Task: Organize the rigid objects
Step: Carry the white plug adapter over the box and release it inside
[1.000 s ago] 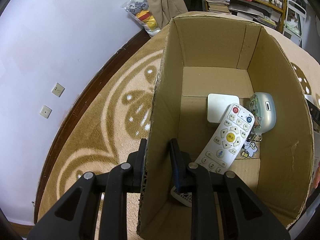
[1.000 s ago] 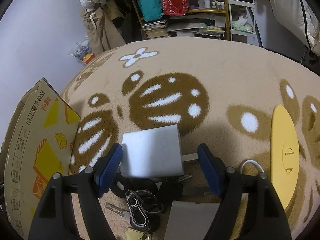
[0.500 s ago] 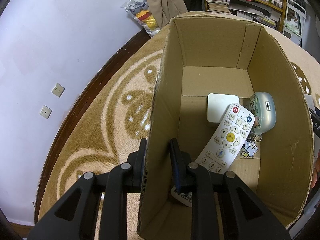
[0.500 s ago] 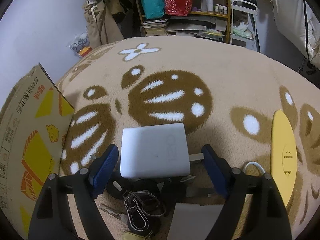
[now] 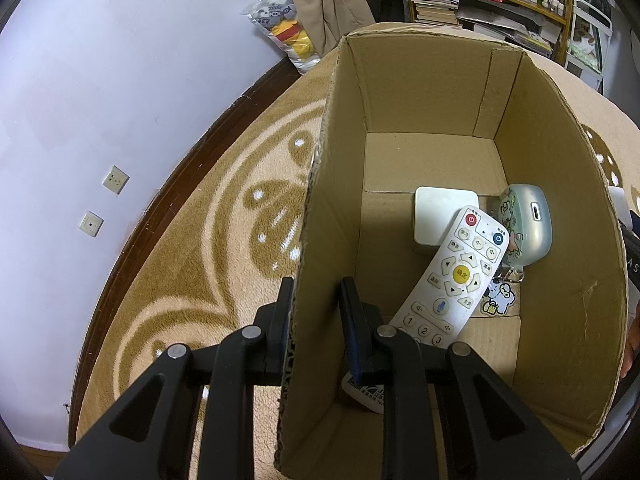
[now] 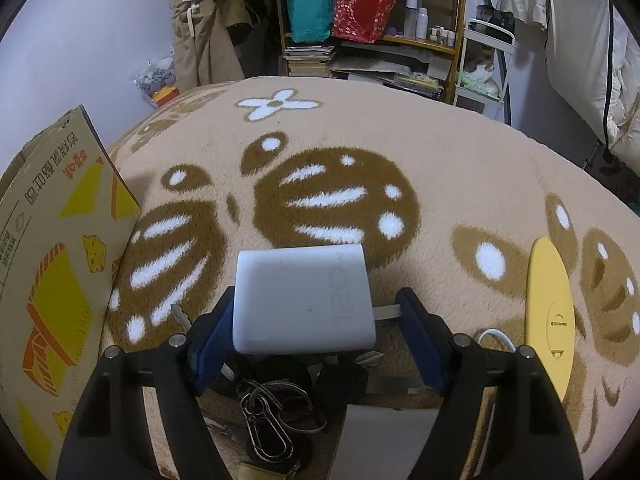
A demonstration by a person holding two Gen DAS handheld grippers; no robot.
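1. The left tongs (image 5: 316, 320) are clamped on the near-left wall of the corrugated cardboard box (image 5: 560, 240), one finger outside, one inside.
2. Ahead of them on the box floor lie a long white remote (image 5: 452, 280) with rubbery buttons, a flat square white device (image 5: 436, 208) partly under it, and a rounded pale-green glossy case (image 5: 528, 224) with a cartoon charm.
3. The right tongs (image 6: 316, 328) stand open, jaws just closing in; the smooth white rectangular charger (image 6: 304, 300) sits between the blue pads, left pad close against it, right pad apart.
4. Beneath lie metal keys with a carabiner (image 6: 268, 428) on the plush patterned rug (image 6: 440, 152).
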